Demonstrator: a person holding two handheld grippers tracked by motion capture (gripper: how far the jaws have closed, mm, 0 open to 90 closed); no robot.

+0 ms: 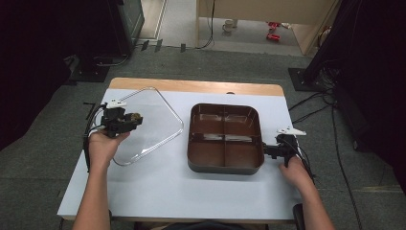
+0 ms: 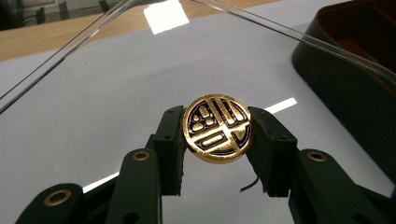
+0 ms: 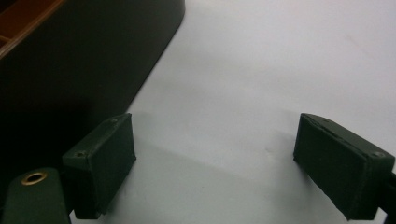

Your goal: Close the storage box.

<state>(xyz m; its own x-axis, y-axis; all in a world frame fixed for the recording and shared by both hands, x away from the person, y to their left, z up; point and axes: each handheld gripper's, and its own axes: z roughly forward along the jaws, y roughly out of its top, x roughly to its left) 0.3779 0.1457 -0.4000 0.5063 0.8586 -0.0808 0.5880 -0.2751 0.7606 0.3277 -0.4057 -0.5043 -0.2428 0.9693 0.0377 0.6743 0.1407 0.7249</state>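
A round gold knob (image 2: 217, 129) with a black pattern sits on a clear plastic lid (image 1: 152, 122), which is tilted up off the table at the left. My left gripper (image 1: 135, 118) is shut on that knob, its two pads (image 2: 170, 140) pressing the knob's sides, and the lid hangs from it. A brown tray (image 1: 225, 165) with four compartments rests at the table's middle right. My right gripper (image 1: 266, 150) lies beside the tray's right wall (image 3: 70, 60), its jaws wide apart over bare table with nothing between them.
The white table (image 1: 158, 187) has a wooden strip along its far edge (image 1: 191, 86). Cables and dark stands crowd the floor on both sides. A cup (image 1: 228, 25) and red items stand on the floor far behind.
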